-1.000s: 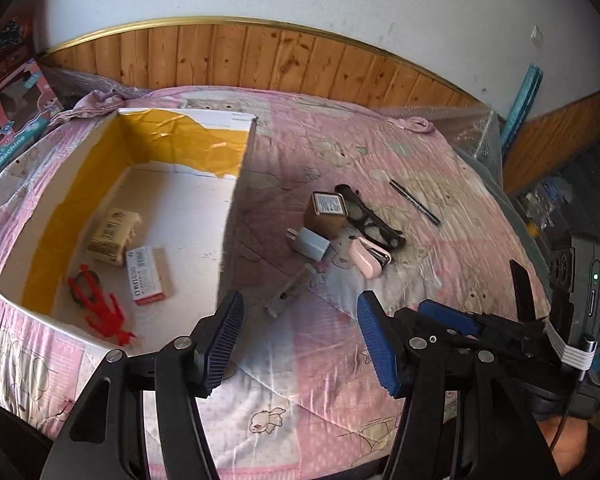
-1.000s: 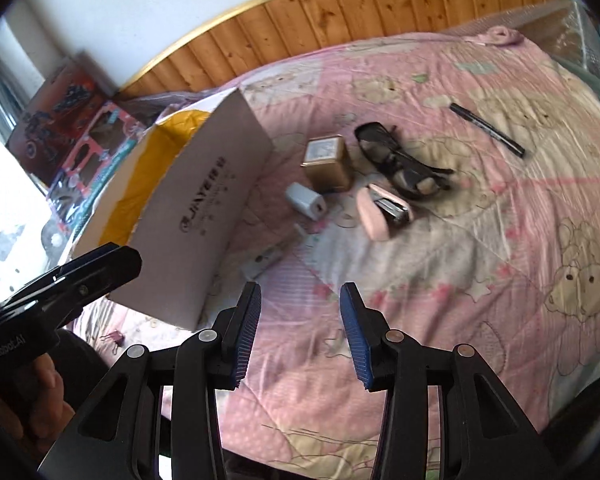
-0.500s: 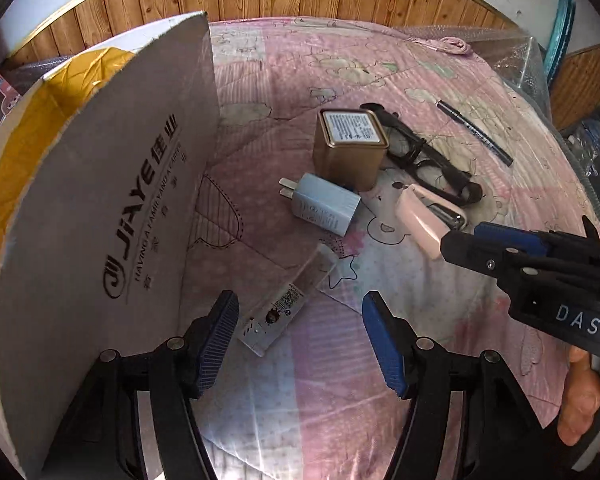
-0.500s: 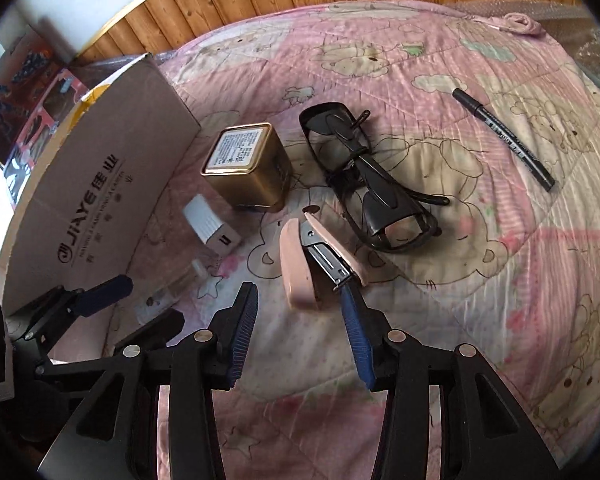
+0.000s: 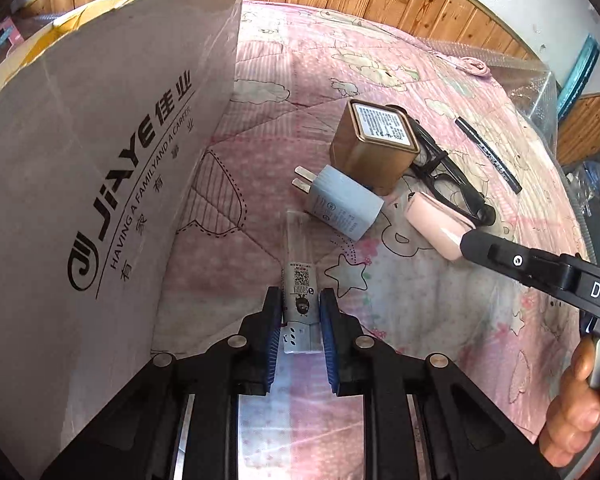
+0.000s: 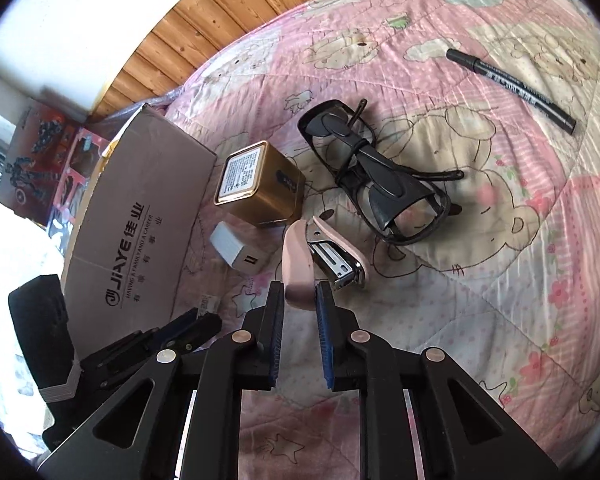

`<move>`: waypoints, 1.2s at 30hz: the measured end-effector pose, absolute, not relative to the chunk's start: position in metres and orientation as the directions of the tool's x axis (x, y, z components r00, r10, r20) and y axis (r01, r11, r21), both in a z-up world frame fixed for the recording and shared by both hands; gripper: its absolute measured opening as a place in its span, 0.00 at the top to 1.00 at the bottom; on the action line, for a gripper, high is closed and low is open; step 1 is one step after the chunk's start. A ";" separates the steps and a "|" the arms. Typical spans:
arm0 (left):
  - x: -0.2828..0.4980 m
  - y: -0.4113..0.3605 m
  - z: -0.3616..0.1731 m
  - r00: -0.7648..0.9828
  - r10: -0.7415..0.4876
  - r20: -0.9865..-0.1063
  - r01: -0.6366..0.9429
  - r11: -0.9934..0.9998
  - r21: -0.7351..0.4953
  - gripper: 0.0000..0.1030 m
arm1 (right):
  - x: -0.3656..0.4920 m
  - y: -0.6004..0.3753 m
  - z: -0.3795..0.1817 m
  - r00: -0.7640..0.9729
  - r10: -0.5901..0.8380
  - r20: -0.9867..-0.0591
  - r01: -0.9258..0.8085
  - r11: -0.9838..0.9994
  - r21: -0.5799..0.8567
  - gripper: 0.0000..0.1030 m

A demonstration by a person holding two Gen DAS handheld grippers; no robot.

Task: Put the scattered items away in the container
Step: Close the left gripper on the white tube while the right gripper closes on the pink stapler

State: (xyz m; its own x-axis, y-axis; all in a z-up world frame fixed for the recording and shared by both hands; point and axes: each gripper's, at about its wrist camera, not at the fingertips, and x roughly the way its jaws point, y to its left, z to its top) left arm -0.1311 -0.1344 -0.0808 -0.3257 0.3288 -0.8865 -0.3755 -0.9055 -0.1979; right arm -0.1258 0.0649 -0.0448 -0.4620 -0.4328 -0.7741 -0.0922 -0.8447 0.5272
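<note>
Left gripper [image 5: 300, 312] has its fingers pinching the slim clear packet [image 5: 299, 280] lying on the bed [image 5: 440, 320] beside the cardboard box [image 5: 100, 160]. Right gripper [image 6: 299, 304] fingers squeeze the pink stapler [image 6: 298, 268].

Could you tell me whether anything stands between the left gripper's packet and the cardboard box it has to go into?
Yes: the box's near wall rises beside the left gripper, shut on the slim packet, so it must be lifted over.

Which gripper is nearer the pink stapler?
Right. The right gripper is closed around the pink stapler; the left gripper is off to its side, clamping the small packet.
</note>
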 end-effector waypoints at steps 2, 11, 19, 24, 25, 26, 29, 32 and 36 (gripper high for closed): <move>-0.133 -0.135 -0.084 -0.319 0.318 -0.893 -0.363 -0.911 -0.195 0.79 | -0.126 0.067 -0.046 -0.460 -0.422 -0.782 -0.102 -0.849 0.518 0.74; -0.148 -0.120 -0.085 -0.368 0.306 -0.878 -0.357 -0.919 -0.170 0.65 | -0.138 0.052 -0.053 -0.462 -0.318 -0.828 -0.060 -0.920 0.388 0.59; -0.149 -0.124 -0.088 -0.353 0.333 -0.874 -0.351 -0.913 -0.207 0.77 | -0.116 0.134 -0.077 -0.492 -0.329 -0.806 -0.390 -0.745 0.541 0.95; -0.146 -0.129 -0.087 -0.353 0.341 -0.871 -0.336 -0.915 -0.222 0.77 | -0.118 0.098 -0.046 -0.528 -0.328 -0.784 -0.195 -0.851 0.487 0.59; -0.146 -0.130 -0.087 -0.351 0.342 -0.872 -0.332 -0.916 -0.226 0.77 | -0.120 0.086 -0.040 -0.532 -0.329 -0.780 -0.136 -0.876 0.462 0.55; -0.145 -0.132 -0.087 -0.351 0.341 -0.872 -0.325 -0.918 -0.228 0.76 | -0.124 0.074 -0.037 -0.529 -0.307 -0.791 -0.091 -0.906 0.413 0.54; -0.145 -0.134 -0.088 -0.355 0.347 -0.868 -0.311 -0.920 -0.240 0.69 | -0.139 0.055 -0.048 -0.498 -0.278 -0.822 -0.031 -0.941 0.337 0.52; -0.144 -0.136 -0.089 -0.372 0.360 -0.855 -0.308 -0.917 -0.252 0.67 | -0.149 0.046 -0.058 -0.486 -0.288 -0.825 0.005 -0.945 0.327 0.56; -0.142 -0.141 -0.088 -0.390 0.383 -0.837 -0.314 -0.910 -0.271 0.75 | -0.151 0.047 -0.059 -0.476 -0.293 -0.829 -0.009 -0.941 0.338 0.79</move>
State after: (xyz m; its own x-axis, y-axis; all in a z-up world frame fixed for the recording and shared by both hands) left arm -0.1423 -0.1407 -0.0881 -0.3895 0.3833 -0.8375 -0.3137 -0.9101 -0.2706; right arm -0.1514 0.0473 -0.0590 -0.4763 -0.2932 -0.8290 -0.0094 -0.9410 0.3382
